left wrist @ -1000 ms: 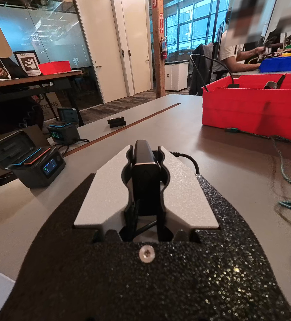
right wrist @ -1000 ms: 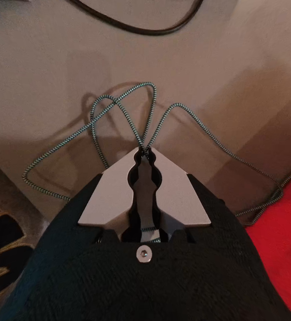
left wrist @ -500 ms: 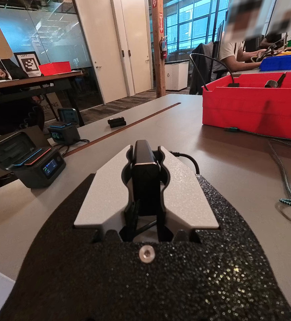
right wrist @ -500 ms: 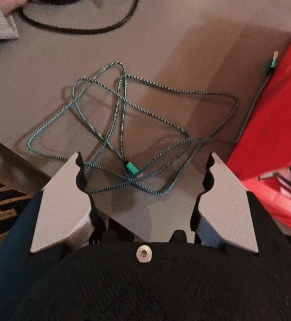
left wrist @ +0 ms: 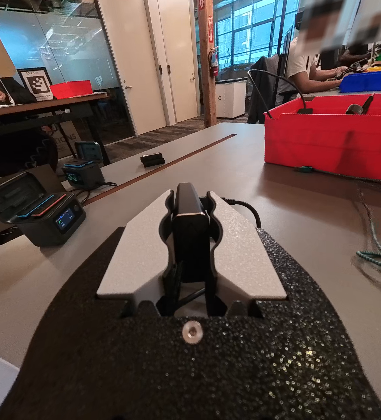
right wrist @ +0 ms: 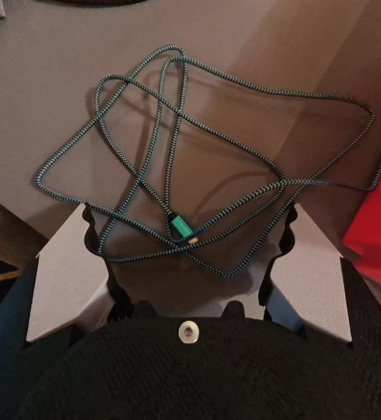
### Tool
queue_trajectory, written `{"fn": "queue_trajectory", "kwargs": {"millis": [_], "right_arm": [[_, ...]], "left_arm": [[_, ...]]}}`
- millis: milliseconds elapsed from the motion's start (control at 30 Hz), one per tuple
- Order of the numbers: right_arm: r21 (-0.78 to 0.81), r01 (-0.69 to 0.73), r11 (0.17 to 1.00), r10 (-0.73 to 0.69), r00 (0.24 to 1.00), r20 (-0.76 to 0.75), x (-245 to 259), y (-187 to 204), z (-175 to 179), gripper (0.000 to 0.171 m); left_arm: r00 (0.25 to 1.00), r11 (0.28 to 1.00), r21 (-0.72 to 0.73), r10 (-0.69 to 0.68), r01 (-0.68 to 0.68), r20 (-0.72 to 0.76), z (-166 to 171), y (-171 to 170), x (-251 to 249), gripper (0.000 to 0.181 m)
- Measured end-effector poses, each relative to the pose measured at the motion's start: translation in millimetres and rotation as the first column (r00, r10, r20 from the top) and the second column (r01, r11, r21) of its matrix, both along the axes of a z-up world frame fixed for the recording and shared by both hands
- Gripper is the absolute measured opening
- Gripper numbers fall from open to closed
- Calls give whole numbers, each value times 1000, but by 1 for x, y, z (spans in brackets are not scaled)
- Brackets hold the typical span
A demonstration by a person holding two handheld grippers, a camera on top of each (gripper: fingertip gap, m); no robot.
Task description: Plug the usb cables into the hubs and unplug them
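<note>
While the left gripper [left wrist: 189, 204] stands clamped tight on the black hub [left wrist: 190, 218], I note its jaws are closed against both of the hub's sides, with the hub's own black lead [left wrist: 246, 208] curling out just past the right jaw tip. The right gripper [right wrist: 189, 218] is spread wide and holds nothing. Directly below and between its jaws lies the teal braided cable [right wrist: 230, 88], heaped in loose crossing loops on the grey table [right wrist: 48, 79]. Its green plug [right wrist: 180, 226] sits almost midway between the jaw tips, metal end pointing toward the right jaw, with strands crossing over and under it. The cable's far run trails off beyond the right jaw toward the red bin [right wrist: 380, 204].

Progress, my judgement: hub secured, plug not yet picked up, nothing inserted. Remaining: grasp the plug body clear of the loops, carry it to the hub, seat it, then pull it out. I cannot see the hub's ports from either view.
</note>
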State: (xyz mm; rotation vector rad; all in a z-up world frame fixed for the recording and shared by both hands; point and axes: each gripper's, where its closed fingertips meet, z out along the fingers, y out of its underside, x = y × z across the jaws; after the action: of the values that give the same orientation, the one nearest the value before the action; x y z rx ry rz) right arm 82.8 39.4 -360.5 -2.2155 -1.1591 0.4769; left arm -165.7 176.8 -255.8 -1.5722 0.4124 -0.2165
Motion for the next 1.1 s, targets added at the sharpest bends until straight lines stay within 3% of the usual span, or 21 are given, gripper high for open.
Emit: {"fn": "queue_trajectory", "kwargs": {"millis": [100, 367, 833, 967, 1100], "right_arm": [[0, 14, 1000, -14, 1000, 22, -1, 6, -1, 153], [35, 35, 999, -35, 999, -11, -7, 9, 9, 83], [55, -88, 995, 89, 996, -26, -32, -1, 12, 11], [156, -163, 974, 160, 987, 32, -35, -1, 20, 8], [363, -186, 913, 177, 982, 59, -35, 16, 73, 7]], "left_arm": [[1000, 1000, 0, 0, 0, 1, 0, 0, 0, 26], [1000, 1000, 0, -1, 1, 0, 0, 0, 0, 26], [1000, 1000, -2, -5, 5, -3, 0, 0, 1, 26], [1000, 1000, -2, -5, 5, -3, 0, 0, 1, 25], [1000, 1000, -1, -5, 5, -4, 0, 0, 1, 25]]}}
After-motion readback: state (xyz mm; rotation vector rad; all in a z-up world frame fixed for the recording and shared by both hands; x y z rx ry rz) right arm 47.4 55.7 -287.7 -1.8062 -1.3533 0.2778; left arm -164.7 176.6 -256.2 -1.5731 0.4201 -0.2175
